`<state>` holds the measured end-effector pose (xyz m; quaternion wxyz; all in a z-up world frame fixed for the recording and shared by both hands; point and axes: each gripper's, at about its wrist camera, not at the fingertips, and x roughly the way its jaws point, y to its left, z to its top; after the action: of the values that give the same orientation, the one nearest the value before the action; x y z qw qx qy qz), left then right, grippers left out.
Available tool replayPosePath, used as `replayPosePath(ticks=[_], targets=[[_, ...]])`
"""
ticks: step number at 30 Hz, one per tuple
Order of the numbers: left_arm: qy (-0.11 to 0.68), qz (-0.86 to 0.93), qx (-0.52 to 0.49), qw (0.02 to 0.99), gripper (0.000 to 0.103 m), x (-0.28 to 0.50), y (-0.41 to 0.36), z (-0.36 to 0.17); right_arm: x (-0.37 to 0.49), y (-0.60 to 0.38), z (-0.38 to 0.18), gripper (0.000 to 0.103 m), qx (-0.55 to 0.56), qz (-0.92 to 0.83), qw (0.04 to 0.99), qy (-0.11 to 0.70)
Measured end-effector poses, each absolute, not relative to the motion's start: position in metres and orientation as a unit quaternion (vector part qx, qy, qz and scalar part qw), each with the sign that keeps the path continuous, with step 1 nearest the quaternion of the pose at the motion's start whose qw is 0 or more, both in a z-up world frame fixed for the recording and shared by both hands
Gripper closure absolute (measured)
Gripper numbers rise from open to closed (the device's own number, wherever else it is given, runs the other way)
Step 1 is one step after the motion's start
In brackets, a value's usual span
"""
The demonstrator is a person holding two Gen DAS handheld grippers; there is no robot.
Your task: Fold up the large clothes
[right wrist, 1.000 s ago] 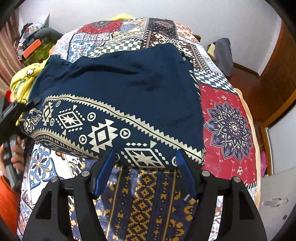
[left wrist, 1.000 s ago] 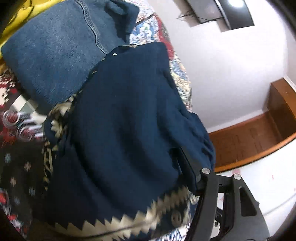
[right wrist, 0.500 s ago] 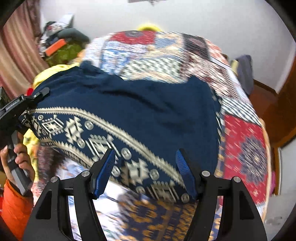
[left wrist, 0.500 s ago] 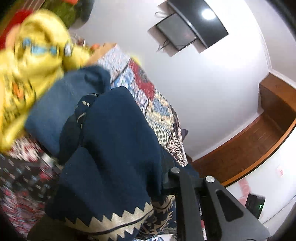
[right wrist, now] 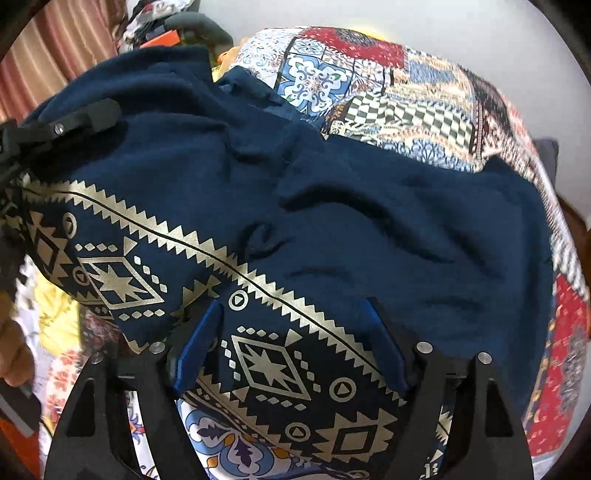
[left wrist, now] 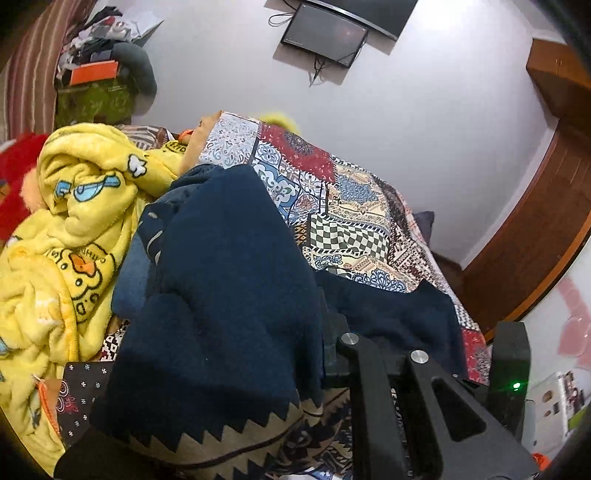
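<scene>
A large navy garment (left wrist: 229, 295) with a gold zigzag and diamond border lies across the patchwork bedspread (left wrist: 332, 206). My left gripper (left wrist: 328, 332) is shut on one end of it and holds that end raised. The cloth drapes over the fingertips and hides them. In the right wrist view the same gripper (right wrist: 74, 122) shows at the upper left, clamped on the garment (right wrist: 369, 221) above the gold band. My right gripper (right wrist: 291, 332) hovers over the patterned hem with its jaws opening. Its blue pads (right wrist: 199, 347) stand apart on either side of a gold diamond and do not press the cloth.
A crumpled yellow duck-print blanket (left wrist: 74, 206) and a blue denim piece (left wrist: 129, 273) lie left of the garment. A dark screen (left wrist: 325, 35) hangs on the white wall, with wooden trim (left wrist: 535, 229) at the right. A person's hand (right wrist: 14, 362) shows at the left edge.
My left gripper closed on the garment and lifted its end up off the bed. My right gripper swept over the patterned hem, and its jaws have widened.
</scene>
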<state>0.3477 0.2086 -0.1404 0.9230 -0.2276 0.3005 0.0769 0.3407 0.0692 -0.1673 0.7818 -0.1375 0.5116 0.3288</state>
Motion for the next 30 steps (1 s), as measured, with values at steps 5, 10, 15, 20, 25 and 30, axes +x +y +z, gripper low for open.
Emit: replayPosePath(ticks=[5,10,15,20,25,30], targets=[[0.308,0.054,-0.201,0.928,0.088,0.364,0.175,-0.117,0.341,0.043,-0.152,0.028,-0.080,0.318,0.776,0.539],[0.314,-0.008,-0.160,0.936,0.088,0.386,0.106,-0.100,0.336,-0.040,-0.115,0.028,-0.057,0.239,0.839,0.486],[0.337,-0.097,-0.102,0.931,0.088,0.398,0.021,-0.106,0.330,-0.116,-0.094,0.028,-0.064,0.170,0.866,0.466],[0.422,-0.173,-0.061,0.888,0.088,0.410,-0.036,-0.155,0.325,-0.157,-0.088,0.028,-0.068,0.128,0.875,0.463],[0.458,-0.173,-0.042,0.871,0.086,0.410,-0.041,-0.186,0.323,-0.182,-0.083,0.028,-0.041,0.126,0.877,0.462],[0.461,-0.192,-0.004,0.866,0.054,0.392,-0.044,-0.173,0.325,-0.187,-0.078,0.028,-0.034,0.127,0.879,0.458]])
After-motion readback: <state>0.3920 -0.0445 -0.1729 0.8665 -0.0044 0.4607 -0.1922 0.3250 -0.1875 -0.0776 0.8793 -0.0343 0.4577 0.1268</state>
